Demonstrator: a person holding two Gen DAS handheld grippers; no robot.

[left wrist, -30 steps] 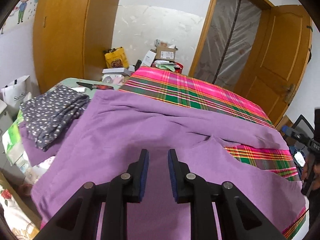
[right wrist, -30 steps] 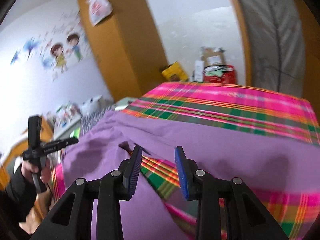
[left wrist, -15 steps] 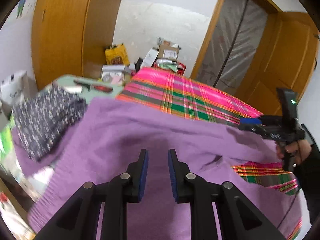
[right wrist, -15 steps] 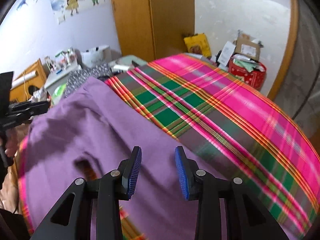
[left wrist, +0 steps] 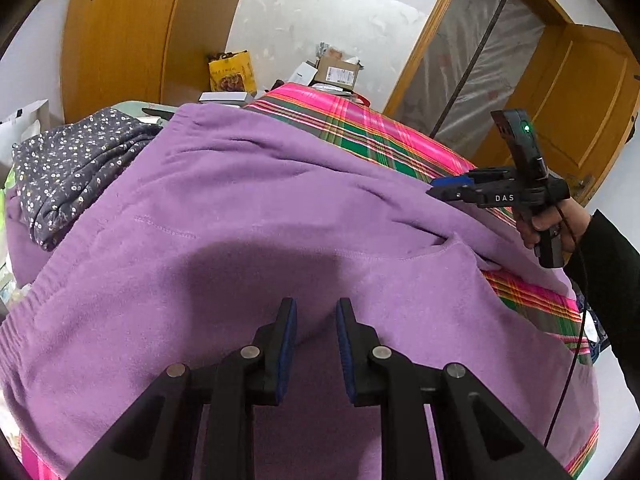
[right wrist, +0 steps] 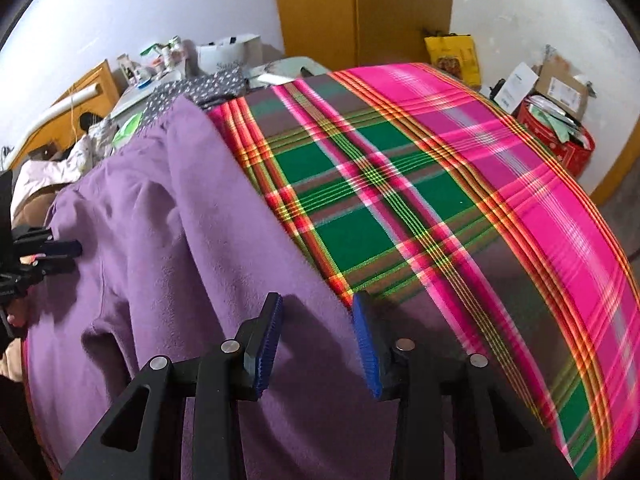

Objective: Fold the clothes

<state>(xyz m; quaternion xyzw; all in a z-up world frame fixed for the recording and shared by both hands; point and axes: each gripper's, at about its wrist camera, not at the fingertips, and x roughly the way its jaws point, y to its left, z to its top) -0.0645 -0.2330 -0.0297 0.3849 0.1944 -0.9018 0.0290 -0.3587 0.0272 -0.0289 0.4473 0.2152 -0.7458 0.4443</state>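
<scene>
A purple garment (left wrist: 260, 200) lies spread over a pink and green plaid bedspread (left wrist: 360, 128). My left gripper (left wrist: 316, 312) hovers low over its near part, jaws a little apart, with only the cloth's surface seen through the gap. My right gripper (right wrist: 316, 308) points down at the purple garment (right wrist: 180, 260) where its edge meets the plaid bedspread (right wrist: 440, 180). Its jaws are closing and straddle that edge, but the pads do not press on it. The right gripper (left wrist: 440, 190) also shows in the left wrist view, held by a hand at the garment's far right.
A folded dark floral garment (left wrist: 72, 164) lies at the bed's left end. Boxes, a yellow bag (left wrist: 232, 74) and a red basket (right wrist: 560, 140) crowd the floor beyond the bed. A wooden wardrobe (left wrist: 120, 32) and a door (left wrist: 580, 92) stand behind.
My right gripper swung across and down from above the middle of the bed to the purple garment's edge by the plaid. My left gripper sank a little toward the cloth.
</scene>
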